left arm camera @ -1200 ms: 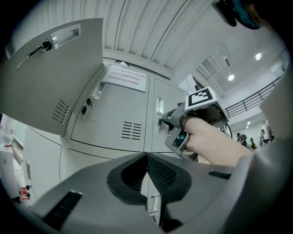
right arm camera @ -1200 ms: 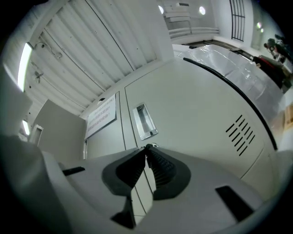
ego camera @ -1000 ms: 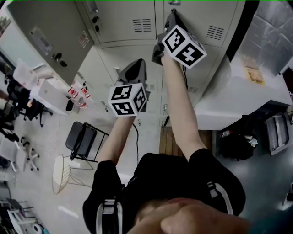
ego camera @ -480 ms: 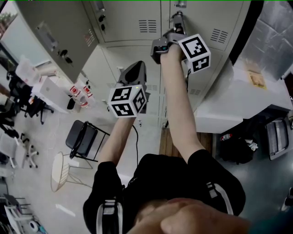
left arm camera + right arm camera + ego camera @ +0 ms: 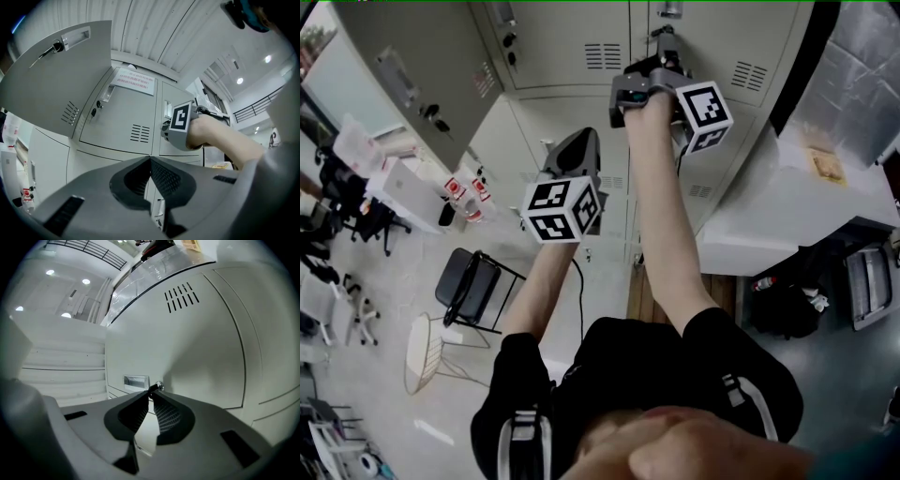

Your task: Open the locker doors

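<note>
A bank of grey lockers (image 5: 572, 56) faces me. One upper left door (image 5: 403, 66) hangs open, also in the left gripper view (image 5: 61, 89). My right gripper (image 5: 664, 37) is raised to the upper right locker door (image 5: 201, 343). Its jaws are shut on a small key (image 5: 158, 386) in that door's lock, beside the recessed handle (image 5: 136, 380). My left gripper (image 5: 584, 136) is held lower, in front of the middle lockers, shut (image 5: 151, 160) with nothing in it. It looks at a closed door with a paper notice (image 5: 135, 80).
A white counter (image 5: 806, 187) stands right of the lockers, with a dark bag (image 5: 783, 295) under it. On the floor to the left are a black folding chair (image 5: 469, 286) and a white wire stool (image 5: 427, 352). Red-labelled bottles (image 5: 464, 192) sit on a white table.
My right gripper has rolled about its own axis at the lock; its marker cube swung to the right and lower. The left gripper stayed almost still.
</note>
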{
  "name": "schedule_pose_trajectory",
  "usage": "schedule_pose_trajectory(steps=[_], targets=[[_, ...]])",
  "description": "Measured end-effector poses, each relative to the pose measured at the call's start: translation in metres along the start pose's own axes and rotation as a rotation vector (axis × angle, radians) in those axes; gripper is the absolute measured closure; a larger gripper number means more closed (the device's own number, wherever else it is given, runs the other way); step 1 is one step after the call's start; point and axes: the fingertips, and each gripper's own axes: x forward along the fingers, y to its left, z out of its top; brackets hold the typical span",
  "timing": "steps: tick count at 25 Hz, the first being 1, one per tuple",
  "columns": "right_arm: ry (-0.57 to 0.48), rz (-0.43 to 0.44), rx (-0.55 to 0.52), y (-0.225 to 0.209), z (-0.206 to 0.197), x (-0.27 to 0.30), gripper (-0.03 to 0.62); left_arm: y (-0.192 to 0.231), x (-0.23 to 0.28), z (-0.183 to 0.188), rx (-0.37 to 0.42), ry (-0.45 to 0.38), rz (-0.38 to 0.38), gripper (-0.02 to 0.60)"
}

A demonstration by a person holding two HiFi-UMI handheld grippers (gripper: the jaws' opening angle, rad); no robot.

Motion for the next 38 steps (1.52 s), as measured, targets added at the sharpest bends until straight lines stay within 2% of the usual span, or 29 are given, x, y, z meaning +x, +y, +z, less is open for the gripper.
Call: schedule_pose_trajectory(steps=[6,10,13,24,32,38], targets=[[0.028,-0.010,-0.042,0.000,-0.001,0.002,0.546,0.001,0.003,-0.003,-0.003,0.013,-0.002,0.572],[0.051,-0.017,-0.104,-0.004,-0.003,0.000,0.502,-0.001,0.005,-0.004,-0.003,0.016,-0.007,0.572],[0.090,-0.015,-0.172,-0.005,-0.010,-0.004,0.499,-0.003,0.007,-0.004,-0.001,0.017,-0.012,0.572],[0.182,0.004,-0.568,0.005,-0.005,-0.017,0.499,-0.013,0.015,-0.012,0.006,0.031,-0.038,0.572],[0.279,0.040,-0.932,0.012,-0.012,-0.029,0.506,-0.029,0.029,-0.018,0.009,0.042,-0.079,0.572],[0.334,0.061,-1.146,0.010,-0.015,-0.037,0.543,-0.039,0.038,-0.024,0.013,0.045,-0.099,0.572]])
